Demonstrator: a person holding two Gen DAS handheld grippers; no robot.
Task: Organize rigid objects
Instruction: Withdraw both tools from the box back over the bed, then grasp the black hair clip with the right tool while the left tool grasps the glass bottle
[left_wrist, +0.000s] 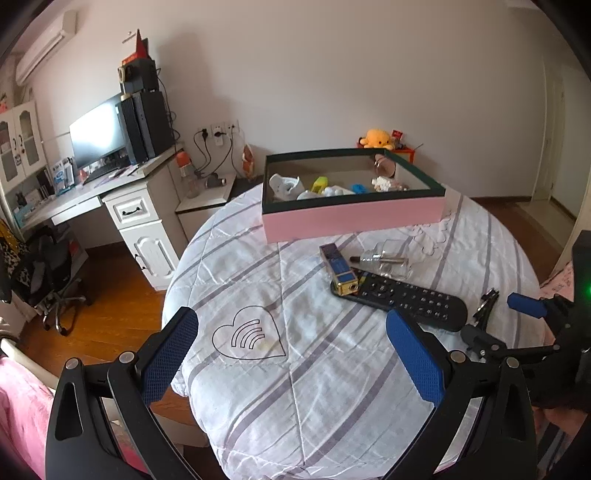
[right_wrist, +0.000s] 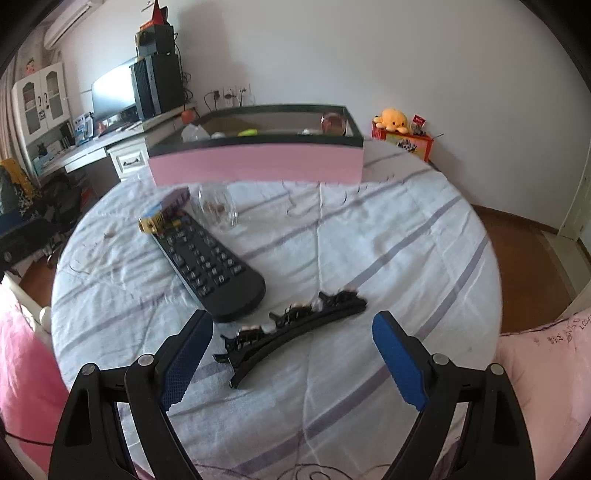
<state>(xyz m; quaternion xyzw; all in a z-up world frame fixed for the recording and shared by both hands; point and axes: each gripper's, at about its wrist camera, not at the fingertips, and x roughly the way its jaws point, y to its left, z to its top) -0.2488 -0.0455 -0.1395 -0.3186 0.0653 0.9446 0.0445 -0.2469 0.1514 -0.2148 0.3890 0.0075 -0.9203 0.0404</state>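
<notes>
A pink box with a dark green rim (left_wrist: 351, 216) (right_wrist: 258, 168) stands at the far side of the round striped table and holds several small items. In front of it lie a black remote (left_wrist: 406, 299) (right_wrist: 210, 266), a blue-and-gold lipstick box (left_wrist: 338, 269) (right_wrist: 162, 216) and a clear glass bottle (left_wrist: 388, 260) (right_wrist: 218, 208). A black hair clip (right_wrist: 291, 328) (left_wrist: 485, 306) lies just ahead of my right gripper (right_wrist: 291, 328), which is open and empty. My left gripper (left_wrist: 291, 325) is open and empty over the bare cloth at the near left. The right gripper also shows in the left wrist view (left_wrist: 498, 317).
The table (left_wrist: 295, 406) has a white quilted cloth with grey stripes. A white desk (left_wrist: 110, 199) with a monitor and a computer tower stands at the left, an office chair (left_wrist: 48, 280) below it. A yellow plush toy (left_wrist: 376, 138) sits by the far wall. Pink bedding lies near both sides.
</notes>
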